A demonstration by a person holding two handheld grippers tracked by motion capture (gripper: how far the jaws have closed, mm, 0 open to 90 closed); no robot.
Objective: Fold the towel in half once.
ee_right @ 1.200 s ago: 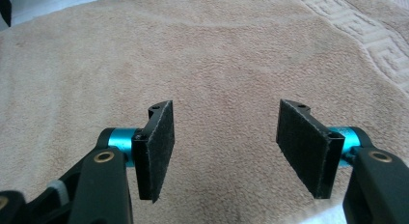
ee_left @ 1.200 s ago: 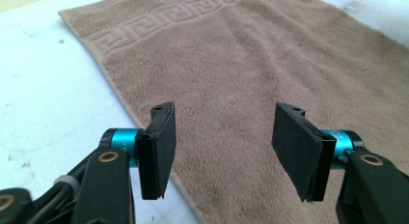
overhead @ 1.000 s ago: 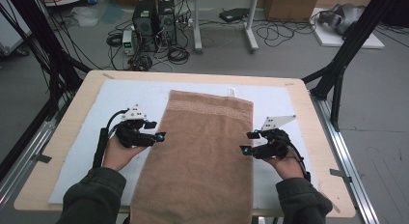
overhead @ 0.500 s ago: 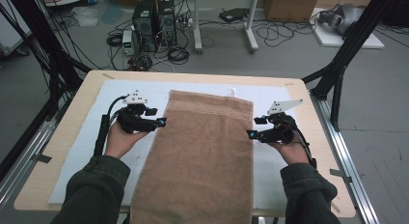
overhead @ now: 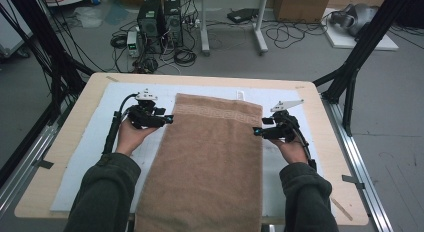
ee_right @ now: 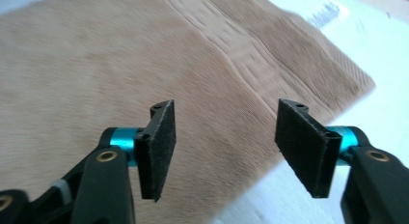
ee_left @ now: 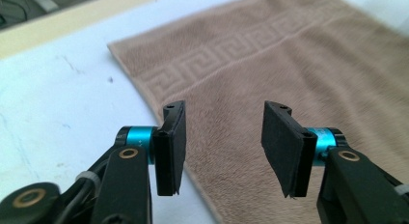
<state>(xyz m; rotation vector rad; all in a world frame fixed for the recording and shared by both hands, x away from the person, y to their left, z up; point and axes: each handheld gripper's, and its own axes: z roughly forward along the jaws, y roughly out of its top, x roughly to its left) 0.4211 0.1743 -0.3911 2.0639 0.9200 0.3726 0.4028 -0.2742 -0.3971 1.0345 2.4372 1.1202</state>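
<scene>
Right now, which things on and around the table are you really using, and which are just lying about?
Using:
- brown towel, spread flat on the table
- left gripper, jaws open at the towel's left edge
- right gripper, jaws open at its right edge

Just lying about:
- computer towers on the floor
- cables on the floor
- cardboard box at the back

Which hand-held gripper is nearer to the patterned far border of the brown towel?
Left. The left hand-held gripper is at the towel's left edge beside the border; the right hand-held gripper is at the right edge, farther back.
</scene>
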